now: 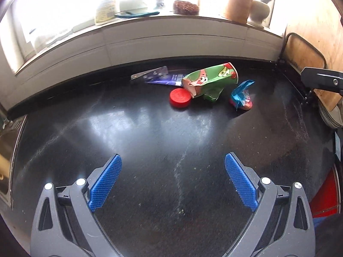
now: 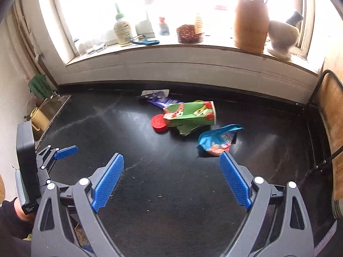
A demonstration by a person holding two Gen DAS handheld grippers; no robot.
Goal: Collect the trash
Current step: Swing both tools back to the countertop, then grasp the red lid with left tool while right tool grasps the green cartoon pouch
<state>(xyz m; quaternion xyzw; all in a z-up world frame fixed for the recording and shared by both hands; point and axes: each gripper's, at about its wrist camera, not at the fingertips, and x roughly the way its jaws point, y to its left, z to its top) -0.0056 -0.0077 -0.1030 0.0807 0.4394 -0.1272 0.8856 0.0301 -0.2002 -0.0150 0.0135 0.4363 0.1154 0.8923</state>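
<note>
Hovering over the dark counter, the left claw and the right claw both stand wide apart with nothing between their blue pads. The trash lies in a cluster near the back wall under the windowsill: a crushed green cup on its side, a red lid touching its mouth, a blister pack and a purple wrapper behind it, and a blue wrapper just beside the cup, close ahead of the right claw's right pad. A sink sits at the counter's left end.
</note>
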